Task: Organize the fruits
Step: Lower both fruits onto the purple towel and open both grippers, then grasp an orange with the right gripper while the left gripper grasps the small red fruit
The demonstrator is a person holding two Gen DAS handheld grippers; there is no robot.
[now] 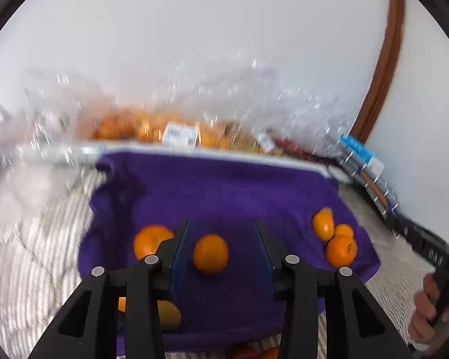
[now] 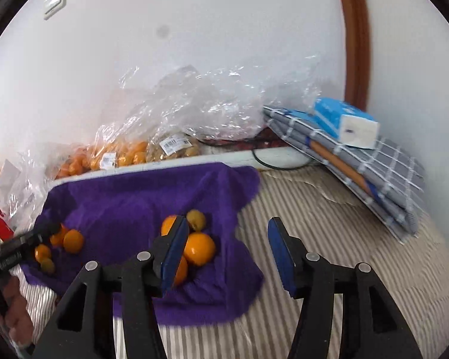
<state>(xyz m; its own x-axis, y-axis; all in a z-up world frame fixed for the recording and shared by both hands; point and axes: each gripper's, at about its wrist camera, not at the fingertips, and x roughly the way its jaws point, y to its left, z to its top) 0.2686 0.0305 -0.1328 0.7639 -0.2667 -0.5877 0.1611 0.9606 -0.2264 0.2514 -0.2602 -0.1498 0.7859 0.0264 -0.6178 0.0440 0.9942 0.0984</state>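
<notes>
A purple towel (image 1: 218, 191) lies on the striped bed, also in the right wrist view (image 2: 128, 206). My left gripper (image 1: 221, 239) is open above it, with an orange (image 1: 210, 253) between its fingers, not touching either one. Another orange (image 1: 149, 239) lies left of the left finger, and a yellowish fruit (image 1: 169, 314) lies below it. Three oranges (image 1: 333, 237) cluster at the towel's right. My right gripper (image 2: 227, 239) is open and empty over the towel's right edge. Oranges (image 2: 199, 248) and a greenish fruit (image 2: 196, 220) lie by its left finger. The left gripper (image 2: 42, 232) reaches a second cluster (image 2: 71, 240).
Clear plastic bags of oranges (image 2: 116, 154) and other produce (image 2: 176, 148) lie along the white wall behind the towel. A folded grey checked cloth (image 2: 374, 176) with a blue tissue pack (image 2: 344, 121) leans at the right. Striped bedding (image 2: 329, 209) surrounds the towel.
</notes>
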